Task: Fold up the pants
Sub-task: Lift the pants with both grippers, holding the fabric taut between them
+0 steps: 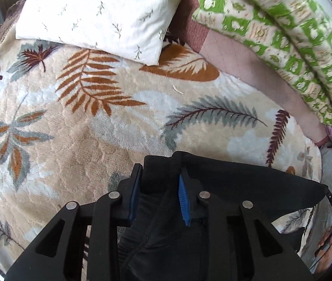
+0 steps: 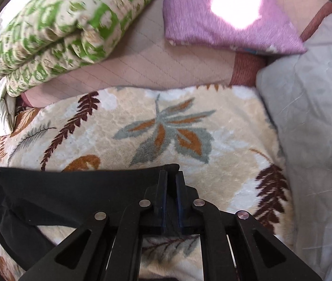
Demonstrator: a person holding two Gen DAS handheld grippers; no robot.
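Both grippers pinch the black pants (image 1: 236, 182) at opposite ends of one edge, cloth raised off the blanket (image 1: 72, 140) and stretched between them.

Left gripper (image 1: 160, 187): jaws partly closed, blue pads clamped on a thick bunch of black fabric; folds and a seam run down between the fingers toward the camera. From there the cloth runs toward the right edge of the left wrist view, where a hand (image 1: 327, 243) shows w/ part of the other tool.

Right gripper (image 2: 171, 187): jaws pressed nearly together, only a thin layer of pants (image 2: 72, 187) between them at the corner of the cloth. The top edge runs taut to the left side of the right wrist view; the lower part sags and blanket (image 2: 224, 128) shows under it.

Pants sit over the near part of the leaf-print blanket on the bed. At the far edge of the blanket: white pillow (image 1: 100, 11) toward one corner, green-patterned quilt (image 1: 283, 35) rolled up next to it, purple cushion (image 2: 224, 16) farther along. Grey sheet (image 2: 311, 117) borders the blanket's right edge.
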